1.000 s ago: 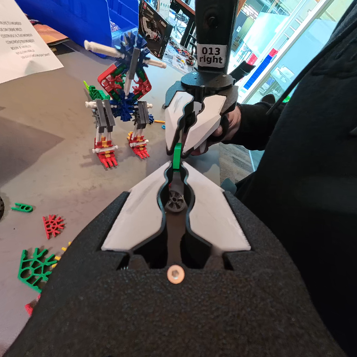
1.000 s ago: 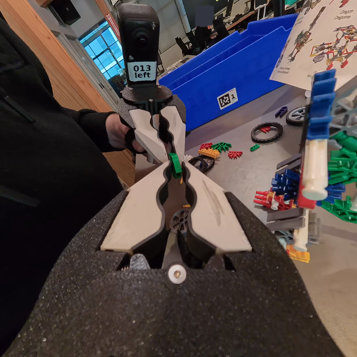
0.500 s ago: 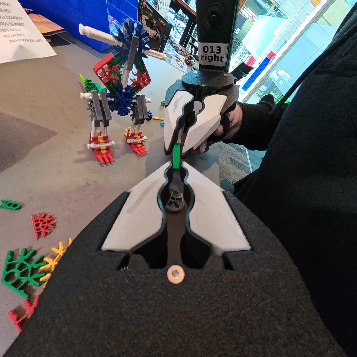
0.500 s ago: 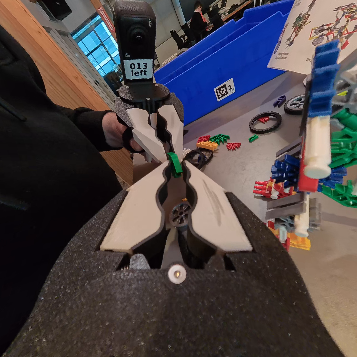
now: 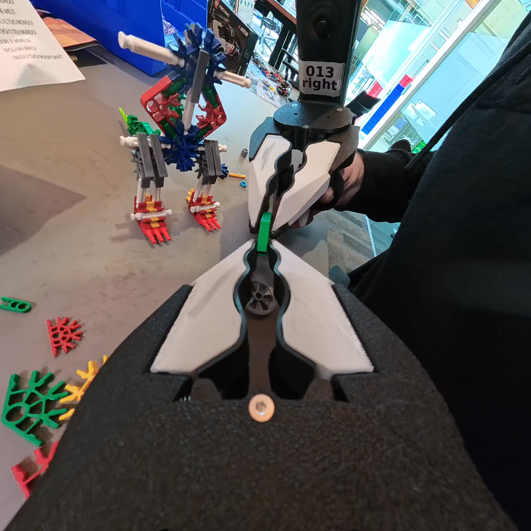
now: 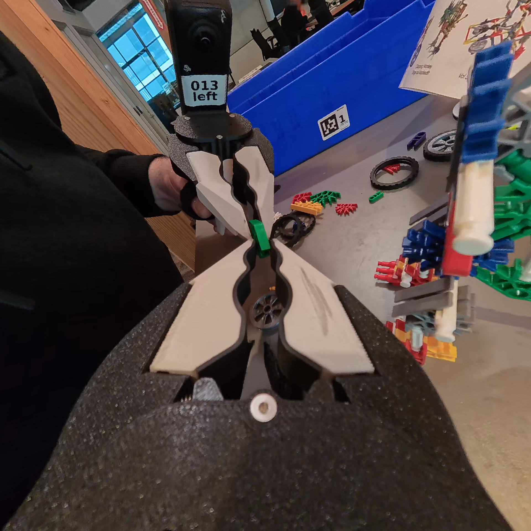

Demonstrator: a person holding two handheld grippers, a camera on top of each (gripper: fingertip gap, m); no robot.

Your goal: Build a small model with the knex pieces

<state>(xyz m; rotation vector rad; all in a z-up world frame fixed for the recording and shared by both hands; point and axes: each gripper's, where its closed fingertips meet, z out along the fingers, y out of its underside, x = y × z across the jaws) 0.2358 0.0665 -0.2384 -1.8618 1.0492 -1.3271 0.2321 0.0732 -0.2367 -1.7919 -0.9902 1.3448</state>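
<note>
1. The left gripper (image 5: pixel 262 246), with white fingers on a black body, occupies the lower centre of the left wrist view. Its jaws are closed on the small green plastic connector piece (image 5: pixel 263 233).
2. The right gripper (image 6: pixel 261 247) fills the lower centre of the right wrist view. Its jaws are likewise clamped on the same green piece, from the opposite end.
3. The two grippers meet tip to tip at mid-frame in both views, with the green piece bridging them above the grey tabletop (image 5: pixel 86 267).
4. A small grey spoked plastic wheel (image 5: pixel 260 298) shows between the fingers behind the tips; what carries it cannot be told.
5. A multicoloured rod-and-connector figure (image 5: pixel 178 138) stands upright on two red feet, upper left of the left wrist view.
6. Loose green, red and yellow flat connectors (image 5: pixel 31 399) lie at the lower left edge.
7. A blue plastic bin (image 6: pixel 330 83) sits at the upper right of the right wrist view, with a black tyre ring (image 6: pixel 394 173) on the table near it.
</note>
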